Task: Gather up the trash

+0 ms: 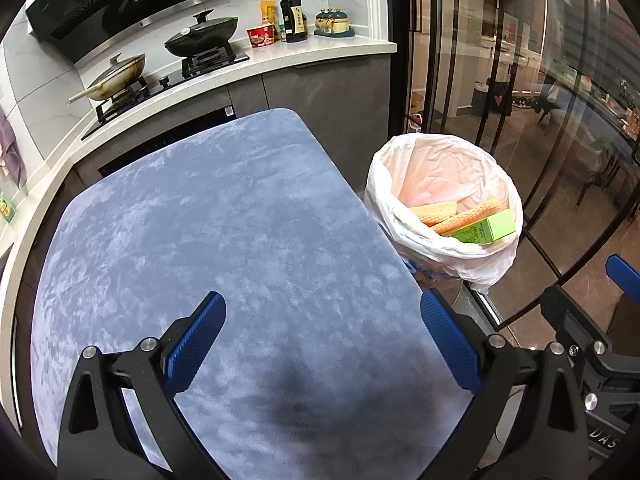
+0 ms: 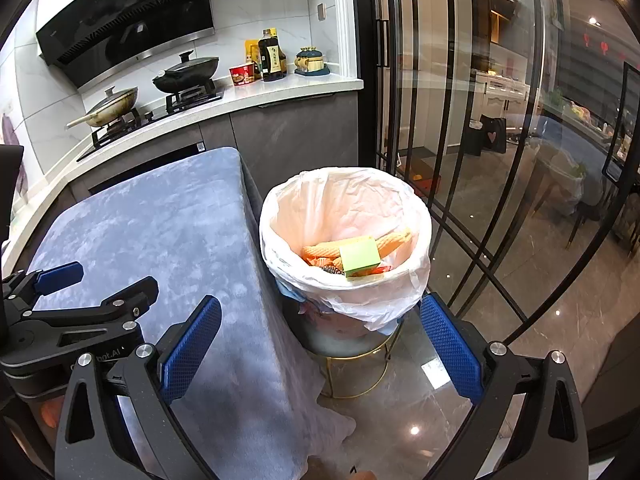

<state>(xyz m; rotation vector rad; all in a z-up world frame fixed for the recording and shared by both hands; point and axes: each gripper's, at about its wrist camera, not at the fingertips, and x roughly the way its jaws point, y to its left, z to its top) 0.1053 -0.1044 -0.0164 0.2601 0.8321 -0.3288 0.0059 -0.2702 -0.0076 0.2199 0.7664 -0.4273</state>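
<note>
Both hand-held grippers are spread wide and hold nothing: the left hand-held gripper [image 1: 322, 344] hangs over the bare blue bench [image 1: 208, 216], the right hand-held gripper [image 2: 320, 344] past its edge. The trash bin [image 2: 346, 280] stands ahead of the right one, nearer to it; inside lies a green box [image 2: 360, 258], its long axis pointing roughly toward the right hand-held gripper

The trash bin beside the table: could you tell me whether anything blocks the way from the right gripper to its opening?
Nothing visible does. The right gripper is open and empty, and the trash bin stands ahead of it with its bag-lined mouth uncovered. Only a green box and orange wrappers lie inside, below the rim.
</note>
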